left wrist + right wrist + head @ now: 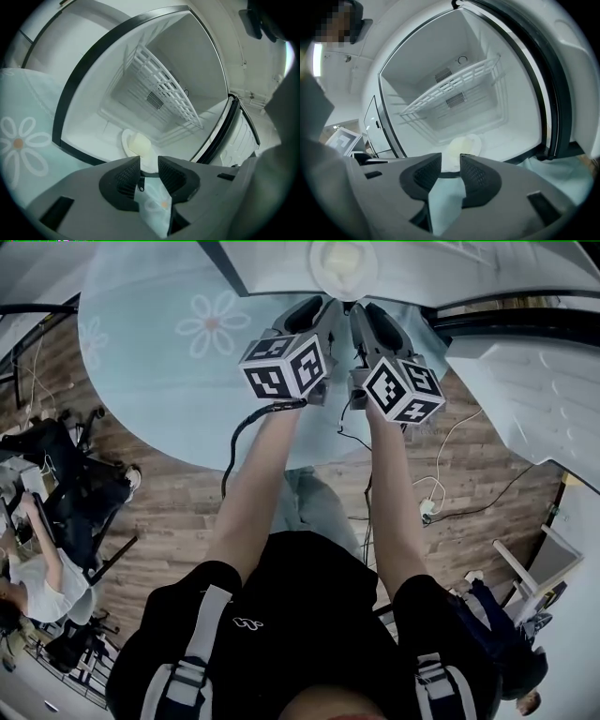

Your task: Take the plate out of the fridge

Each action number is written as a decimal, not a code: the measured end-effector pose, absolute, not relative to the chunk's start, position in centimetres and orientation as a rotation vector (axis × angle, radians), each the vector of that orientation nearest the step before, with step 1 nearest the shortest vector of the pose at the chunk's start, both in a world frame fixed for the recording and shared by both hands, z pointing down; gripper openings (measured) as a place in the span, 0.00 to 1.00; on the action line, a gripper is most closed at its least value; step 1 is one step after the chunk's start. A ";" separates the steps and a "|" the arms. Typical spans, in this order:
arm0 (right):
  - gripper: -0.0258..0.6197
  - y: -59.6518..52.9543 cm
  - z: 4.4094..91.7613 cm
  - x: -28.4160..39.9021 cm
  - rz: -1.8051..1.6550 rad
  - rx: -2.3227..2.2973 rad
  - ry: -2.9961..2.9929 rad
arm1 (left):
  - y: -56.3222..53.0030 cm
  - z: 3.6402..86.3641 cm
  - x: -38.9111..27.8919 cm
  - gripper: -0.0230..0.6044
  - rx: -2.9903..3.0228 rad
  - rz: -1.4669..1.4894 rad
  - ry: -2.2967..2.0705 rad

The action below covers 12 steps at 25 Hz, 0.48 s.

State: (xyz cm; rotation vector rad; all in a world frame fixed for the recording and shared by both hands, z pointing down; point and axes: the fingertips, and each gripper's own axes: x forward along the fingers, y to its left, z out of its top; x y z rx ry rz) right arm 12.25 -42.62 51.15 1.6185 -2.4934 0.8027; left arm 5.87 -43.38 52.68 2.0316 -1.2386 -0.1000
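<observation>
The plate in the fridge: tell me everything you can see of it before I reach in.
The plate is small, round and white, ceramic or plastic by its look, and carries a pale yellowish lump that I cannot identify. It lies flat on the fridge floor, below the wire shelf and near the open front. Only the floor and the lump touch it. The left gripper and the right gripper are both open and short of it.

Left gripper (149, 169) and right gripper (451, 168) gape, adjacent.
</observation>
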 end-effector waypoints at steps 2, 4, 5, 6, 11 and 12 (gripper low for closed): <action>0.24 -43.4 51.6 12.6 0.814 1.637 -2.473 | -44.0 52.9 5.6 0.24 2.029 -0.101 -1.256; 0.24 -44.2 51.9 13.0 0.817 1.655 -2.452 | -44.7 53.0 5.0 0.24 2.020 -0.092 -1.284; 0.24 -44.5 52.1 13.2 0.819 1.661 -2.442 | -45.0 53.1 4.8 0.24 2.016 -0.086 -1.298; 0.24 -44.8 52.3 13.4 0.821 1.666 -2.433 | -45.3 53.1 4.7 0.24 2.014 -0.078 -1.311; 0.24 -46.2 53.1 14.1 0.814 1.687 -2.400 | -46.8 53.4 4.3 0.24 2.025 -0.050 -1.338; 0.24 -46.6 53.2 14.4 0.815 1.698 -2.393 | -47.0 53.6 4.3 0.24 2.030 -0.045 -1.338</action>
